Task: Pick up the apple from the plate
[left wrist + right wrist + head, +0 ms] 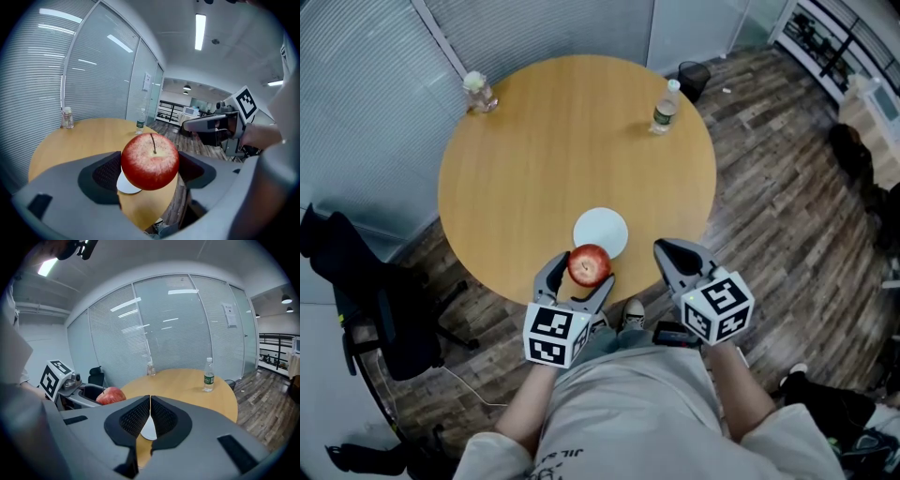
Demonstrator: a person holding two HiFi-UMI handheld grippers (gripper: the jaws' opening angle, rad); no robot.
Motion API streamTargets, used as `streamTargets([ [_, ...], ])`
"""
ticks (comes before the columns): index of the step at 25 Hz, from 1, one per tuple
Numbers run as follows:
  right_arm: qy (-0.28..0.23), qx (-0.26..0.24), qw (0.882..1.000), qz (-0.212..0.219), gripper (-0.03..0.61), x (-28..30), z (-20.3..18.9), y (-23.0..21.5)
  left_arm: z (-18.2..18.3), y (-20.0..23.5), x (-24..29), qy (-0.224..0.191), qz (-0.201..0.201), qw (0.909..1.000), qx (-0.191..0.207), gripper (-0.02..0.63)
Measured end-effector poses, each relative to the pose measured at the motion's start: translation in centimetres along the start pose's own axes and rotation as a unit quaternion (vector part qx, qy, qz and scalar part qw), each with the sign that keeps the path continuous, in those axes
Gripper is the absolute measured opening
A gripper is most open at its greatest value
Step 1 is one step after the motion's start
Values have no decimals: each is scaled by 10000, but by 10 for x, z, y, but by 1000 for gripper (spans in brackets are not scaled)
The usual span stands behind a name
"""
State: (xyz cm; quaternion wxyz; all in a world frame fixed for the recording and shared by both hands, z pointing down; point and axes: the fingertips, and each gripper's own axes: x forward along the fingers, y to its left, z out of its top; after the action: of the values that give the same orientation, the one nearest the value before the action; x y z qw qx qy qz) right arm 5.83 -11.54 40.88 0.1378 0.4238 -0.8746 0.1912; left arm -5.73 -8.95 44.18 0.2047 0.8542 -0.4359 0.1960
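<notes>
Left claw (582, 273) clamped on the red apple (589, 265), one jaw pressed to each side, stem up. Apple is clear of the white plate (602, 232) and held over the near rim of the round wooden worktop (544, 159). In the left gripper view I see the plate below and behind the fruit, not touching it.

Right claw (667, 249): jaws pressed together with nothing between them, just beside the worktop edge, right of the plate.

Far side of worktop: green-label water bottle (665, 107) at right, small clear bottle (478, 93) at left, well apart. Black office chair (380, 300) on the floor, left.
</notes>
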Motion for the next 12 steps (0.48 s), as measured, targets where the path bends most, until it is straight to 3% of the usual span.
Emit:
streamTargets([
  [12, -52, 3, 9999, 156, 31, 4, 8, 1, 8, 0, 2, 13, 4, 10000, 49, 382],
])
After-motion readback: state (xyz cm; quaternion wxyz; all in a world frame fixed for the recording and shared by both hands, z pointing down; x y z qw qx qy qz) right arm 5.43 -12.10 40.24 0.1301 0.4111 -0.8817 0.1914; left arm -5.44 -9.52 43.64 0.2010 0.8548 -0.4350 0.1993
